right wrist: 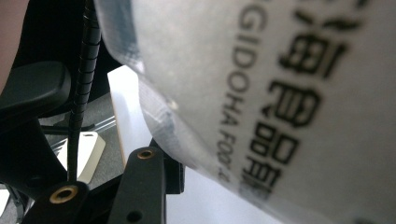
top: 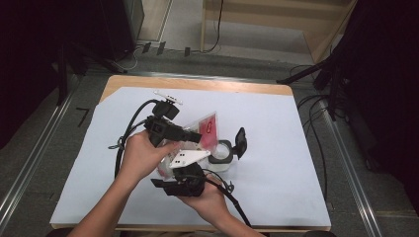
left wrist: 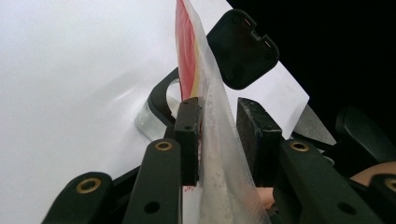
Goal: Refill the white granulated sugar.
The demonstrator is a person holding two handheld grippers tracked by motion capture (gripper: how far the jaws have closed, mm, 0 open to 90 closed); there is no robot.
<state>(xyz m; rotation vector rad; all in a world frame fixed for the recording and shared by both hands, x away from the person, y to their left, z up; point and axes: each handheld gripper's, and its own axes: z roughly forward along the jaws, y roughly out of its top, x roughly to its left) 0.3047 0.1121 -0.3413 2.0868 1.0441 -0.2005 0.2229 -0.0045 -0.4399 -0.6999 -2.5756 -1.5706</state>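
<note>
Two tools hold a clear plastic pouch [top: 200, 134] above the table [top: 276, 148]: left tool [left wrist: 218, 140] pinching it, right tool's [top: 180, 185] grip unclear.

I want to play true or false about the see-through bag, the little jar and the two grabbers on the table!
1. The clear plastic bag with the red label sits between the left gripper's jaws. True.
2. The small clear jar with the open black flip lid stands on green cloth. False: it stands on the white table cover.
3. The jar's lid is shut. False: it is flipped open, standing up.
4. Black printed letters show on the bag in the right gripper view. True.
5. The right gripper lies alone on the table. False: a hand holds it.
</note>
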